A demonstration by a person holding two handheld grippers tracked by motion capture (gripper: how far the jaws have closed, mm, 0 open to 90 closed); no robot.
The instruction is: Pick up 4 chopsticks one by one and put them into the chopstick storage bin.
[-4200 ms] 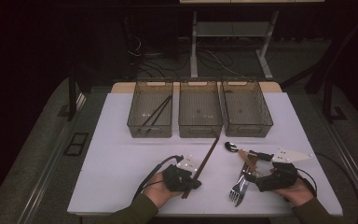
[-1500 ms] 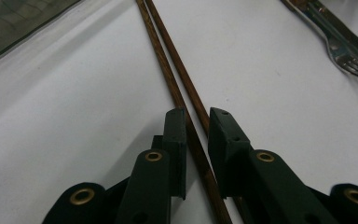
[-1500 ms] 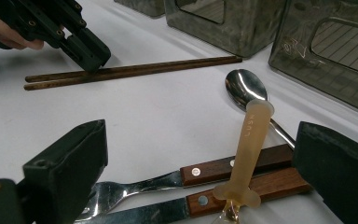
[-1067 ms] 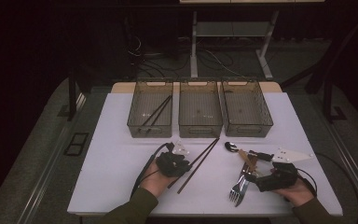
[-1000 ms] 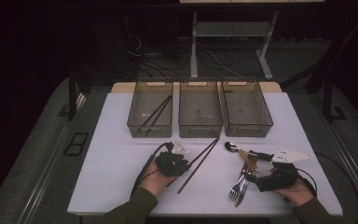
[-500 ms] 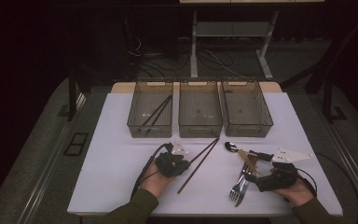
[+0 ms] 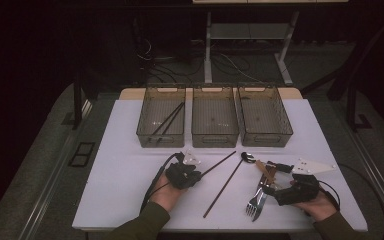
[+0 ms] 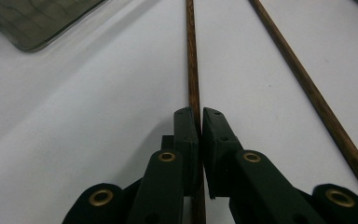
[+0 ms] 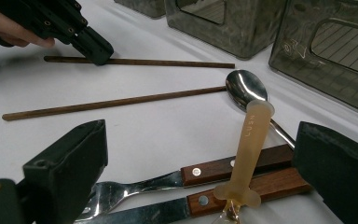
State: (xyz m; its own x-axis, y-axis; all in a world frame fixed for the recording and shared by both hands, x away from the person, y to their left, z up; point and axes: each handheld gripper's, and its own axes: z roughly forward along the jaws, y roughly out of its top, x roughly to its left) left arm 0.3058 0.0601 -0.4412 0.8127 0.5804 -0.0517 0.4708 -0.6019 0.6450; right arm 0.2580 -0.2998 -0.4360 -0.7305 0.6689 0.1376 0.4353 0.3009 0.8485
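Wooden and thin, the near chopstick lies on the white table, pinched near one end between the pressed-together jaws of the left gripper. The second chopstick lies just beside it, apart. The left tray already holds chopsticks, so that is probably the goal. A good lift keeps the stick level and clear of its neighbour. The right gripper rests spread wide, holding nothing, around the forks and the tan utensil, near the spoon.
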